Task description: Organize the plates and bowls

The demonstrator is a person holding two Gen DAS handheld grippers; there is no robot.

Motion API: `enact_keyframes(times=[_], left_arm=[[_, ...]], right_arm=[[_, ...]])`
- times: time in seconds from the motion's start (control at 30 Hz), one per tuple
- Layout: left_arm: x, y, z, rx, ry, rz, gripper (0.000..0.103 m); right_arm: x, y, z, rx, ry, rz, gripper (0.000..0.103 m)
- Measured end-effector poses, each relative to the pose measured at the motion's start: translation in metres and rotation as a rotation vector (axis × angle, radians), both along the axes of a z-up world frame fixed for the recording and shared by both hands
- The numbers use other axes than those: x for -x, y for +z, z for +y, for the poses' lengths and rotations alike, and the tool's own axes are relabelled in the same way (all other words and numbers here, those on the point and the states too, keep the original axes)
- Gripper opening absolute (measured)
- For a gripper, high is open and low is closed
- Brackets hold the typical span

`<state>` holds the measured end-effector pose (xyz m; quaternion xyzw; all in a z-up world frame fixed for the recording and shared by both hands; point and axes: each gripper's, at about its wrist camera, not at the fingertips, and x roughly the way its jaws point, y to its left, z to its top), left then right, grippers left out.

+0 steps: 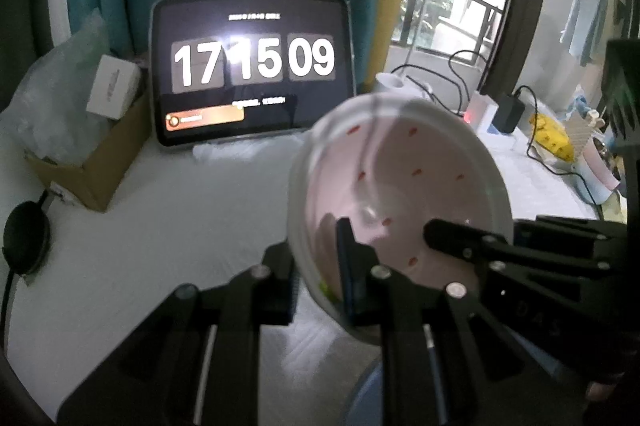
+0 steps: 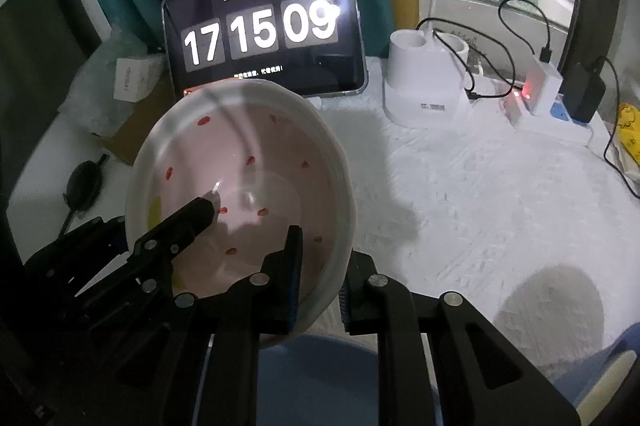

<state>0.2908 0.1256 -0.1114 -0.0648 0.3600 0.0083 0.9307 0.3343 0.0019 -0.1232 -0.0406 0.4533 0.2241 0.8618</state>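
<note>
A white bowl with a pink inside and red specks (image 1: 404, 186) is held tilted above the white table by both grippers. My left gripper (image 1: 320, 282) is shut on the bowl's near left rim, one finger inside and one outside. My right gripper (image 2: 320, 286) is shut on the bowl (image 2: 248, 178) at its near right rim in the same way. Each gripper's fingers show in the other's view, inside the bowl. A blue dish (image 2: 320, 378) lies directly below the bowl. Its rim also shows in the left wrist view (image 1: 364, 390).
A tablet showing a clock (image 1: 252, 66) stands at the back of the table. A cardboard box (image 1: 96, 162) with bags is at the back left. A white lamp base (image 2: 428, 82), a power strip (image 2: 536, 98) and cables are at the back right. Another dish edge (image 2: 612, 374) is at the near right.
</note>
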Motion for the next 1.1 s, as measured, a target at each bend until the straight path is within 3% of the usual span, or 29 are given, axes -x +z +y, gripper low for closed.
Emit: enact_keyframes(times=[1.1], left_arm=[[0.056,0.036,-0.066,-0.024,-0.051,-0.054,0.017]], right_arm=[[0.065,0.04,-0.07,-0.07,-0.047,-0.084,0.017]])
